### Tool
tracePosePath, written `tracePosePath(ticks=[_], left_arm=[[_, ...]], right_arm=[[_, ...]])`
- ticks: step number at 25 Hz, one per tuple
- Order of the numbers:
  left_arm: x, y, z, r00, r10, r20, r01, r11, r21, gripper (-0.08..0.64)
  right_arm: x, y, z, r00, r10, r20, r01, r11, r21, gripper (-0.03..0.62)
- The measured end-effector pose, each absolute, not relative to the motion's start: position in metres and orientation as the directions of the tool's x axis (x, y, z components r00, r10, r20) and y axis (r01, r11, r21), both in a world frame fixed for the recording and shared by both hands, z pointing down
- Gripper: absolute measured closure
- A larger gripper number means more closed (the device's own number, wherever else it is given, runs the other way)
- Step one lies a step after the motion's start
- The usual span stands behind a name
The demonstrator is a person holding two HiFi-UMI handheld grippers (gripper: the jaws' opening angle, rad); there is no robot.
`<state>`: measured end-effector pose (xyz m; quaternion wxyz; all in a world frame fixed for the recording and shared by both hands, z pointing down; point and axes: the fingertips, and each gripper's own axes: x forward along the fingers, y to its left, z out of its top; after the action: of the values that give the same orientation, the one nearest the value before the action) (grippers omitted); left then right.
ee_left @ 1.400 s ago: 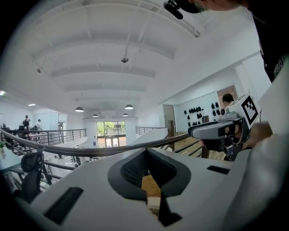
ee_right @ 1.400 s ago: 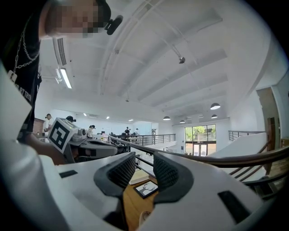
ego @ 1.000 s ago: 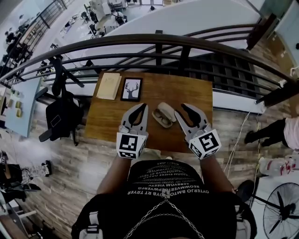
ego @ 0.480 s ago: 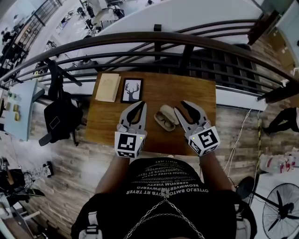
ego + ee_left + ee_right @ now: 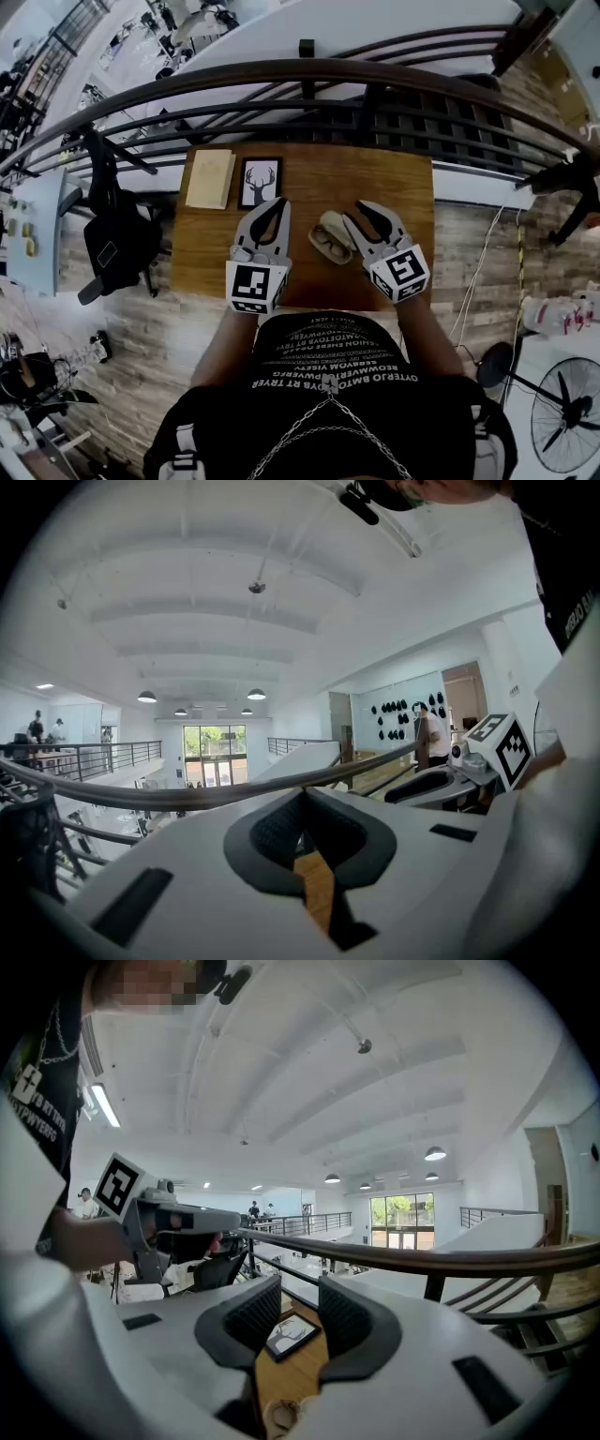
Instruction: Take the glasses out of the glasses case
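Since a second ago both tools have closed in a little on the open glasses case (image 5: 330,239), which lies near the middle of the wooden table (image 5: 403,183). The left gripper (image 5: 277,206) sits at the case's 9 o'clock, apart from it, with its tips pressed together on nothing. The right gripper (image 5: 364,212), jaws spread and empty, has come up just beside the case at its 3 o'clock. The glasses (image 5: 324,247) still lie inside the case, so we judge that the pick has yet to begin and the right tool is better placed for it.

Toward 10 o'clock from the case we see a beige booklet (image 5: 210,178), then a framed deer picture (image 5: 260,182), both well clear of our reach. The railing (image 5: 309,70) runs beyond the table's far edge at 12 o'clock. Nothing blocks the case.
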<state>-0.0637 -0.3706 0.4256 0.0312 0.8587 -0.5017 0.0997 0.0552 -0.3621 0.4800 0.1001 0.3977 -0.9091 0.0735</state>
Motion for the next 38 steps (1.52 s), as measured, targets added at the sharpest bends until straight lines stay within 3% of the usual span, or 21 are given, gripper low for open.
tracePosePath(ticks=[38], left_arm=[[-0.088,-0.391,0.449,0.499,-0.831,0.245,-0.854,-0.520,-0.025,0.534]], right_arm=[[0.030,-0.363,0.703,-0.603,-0.527,0.599,-0.731,0.666,-0.149,0.477]])
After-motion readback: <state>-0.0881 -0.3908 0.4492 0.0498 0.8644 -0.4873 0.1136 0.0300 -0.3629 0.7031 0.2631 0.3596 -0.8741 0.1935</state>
